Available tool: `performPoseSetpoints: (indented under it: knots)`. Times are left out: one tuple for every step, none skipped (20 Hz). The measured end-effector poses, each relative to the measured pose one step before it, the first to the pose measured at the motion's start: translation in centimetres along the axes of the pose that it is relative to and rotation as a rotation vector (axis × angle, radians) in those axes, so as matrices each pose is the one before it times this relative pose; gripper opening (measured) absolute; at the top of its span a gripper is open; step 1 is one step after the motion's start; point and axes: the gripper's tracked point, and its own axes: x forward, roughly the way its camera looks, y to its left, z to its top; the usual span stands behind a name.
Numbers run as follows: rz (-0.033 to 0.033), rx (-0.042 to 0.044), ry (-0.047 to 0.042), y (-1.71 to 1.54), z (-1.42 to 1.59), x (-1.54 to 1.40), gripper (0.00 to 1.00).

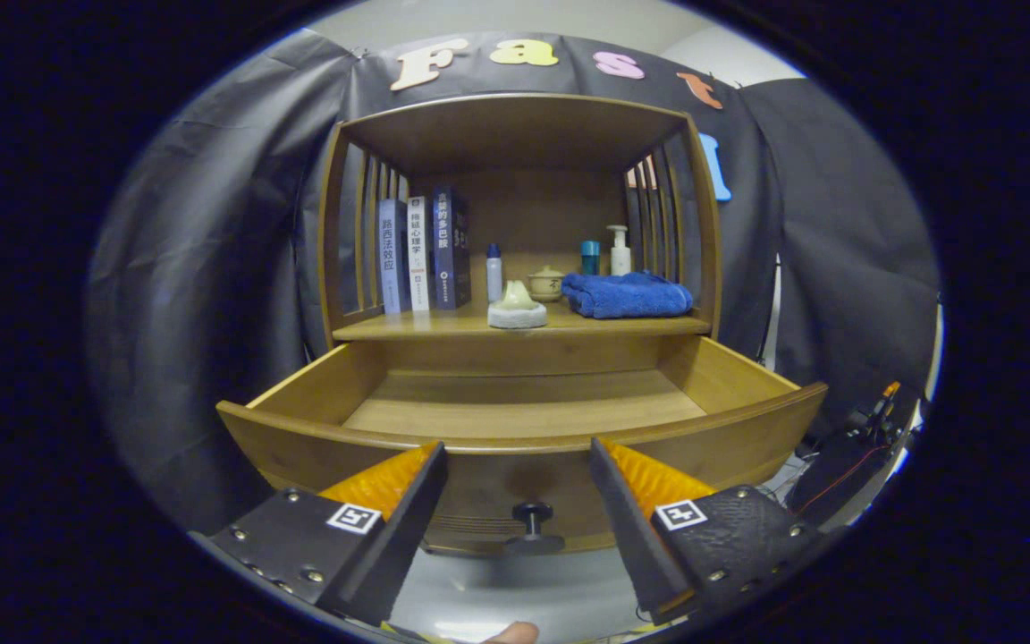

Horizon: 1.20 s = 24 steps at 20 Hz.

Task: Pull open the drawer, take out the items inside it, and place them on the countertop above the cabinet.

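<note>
Drawer stands pulled out just ahead of the spread, unladen hand-held gripper.

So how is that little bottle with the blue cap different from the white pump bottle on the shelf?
The capped bottle stands mid-shelf beside the books; the pump bottle stands at the back right, behind the blue towel. The first has a plain blue cap, the second a white pump spout. Both stand upright on the countertop, well beyond the gripper, whose fingers are open.

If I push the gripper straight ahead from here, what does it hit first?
Most likely the drawer front around its knob, which sits between the open fingers of the gripper. Depth is hard to judge.
</note>
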Motion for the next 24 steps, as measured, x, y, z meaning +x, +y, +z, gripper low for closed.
performPoseSetpoints:
  knots:
    - [0.001, -0.00237, 0.00234, -0.031, 0.08, 0.0, 0.96]
    - [0.00028, -0.00306, 0.0034, 0.003, -0.042, 0.02, 0.96]
    - [-0.00072, -0.00263, 0.0009, -0.003, 0.076, 0.063, 0.96]
    - [-0.00015, -0.00135, -0.00068, 0.028, 0.003, -0.076, 0.96]
    - [0.00046, -0.00127, -0.00251, -0.016, 0.08, 0.0, 0.96]
    - [0.00073, 0.00069, -0.00167, -0.023, 0.045, 0.142, 0.96]
    - [0.00111, 0.00238, -0.00286, 0.015, 0.189, 0.297, 0.96]
    - [-0.00008, -0.00848, 0.00559, 0.042, -0.05, 0.381, 0.96]
    - [-0.00174, -0.01135, 0.00378, 0.086, 0.191, 0.457, 0.96]
    - [-0.00122, -0.01427, 0.00522, 0.041, 0.122, 0.339, 0.96]
    - [0.00629, -0.00627, 0.0018, 0.128, 0.25, 0.38, 0.96]
    - [0.00377, 0.0001, 0.00488, 0.048, 0.031, 0.322, 0.96]
    - [0.00174, 0.00043, -0.00088, 0.074, 0.17, 0.413, 1.0]
    - [-0.00265, -0.00336, 0.00193, -0.016, 0.157, 0.446, 0.99]
    - [-0.00221, 0.00465, -0.00201, 0.017, 0.258, 0.476, 0.99]
    - [0.00008, 0.00274, -0.00246, 0.105, 0.237, 0.51, 0.99]
    - [0.00102, 0.00091, -0.01009, 0.023, 0.524, 0.522, 0.99]
    - [0.00136, -0.00545, -0.00282, 0.05, 0.164, 0.581, 0.99]
    - [-0.00077, -0.01906, 0.02488, 0.106, -0.583, 0.347, 0.99]
    - [-0.00114, -0.01333, -0.00973, 0.079, 0.17, 0.614, 0.99]
    - [0.00052, -0.00637, 0.00726, -0.067, 0.109, 0.17, 0.99]
    - [0.00157, 0.00642, -0.00446, -0.041, 0.32, 0.404, 1.0]
    - [0.00063, -0.00172, 0.00285, 0.005, -0.079, 0.124, 1.0]
    - [0.00055, -0.00177, -0.00188, -0.117, 0.225, 0.222, 0.99]
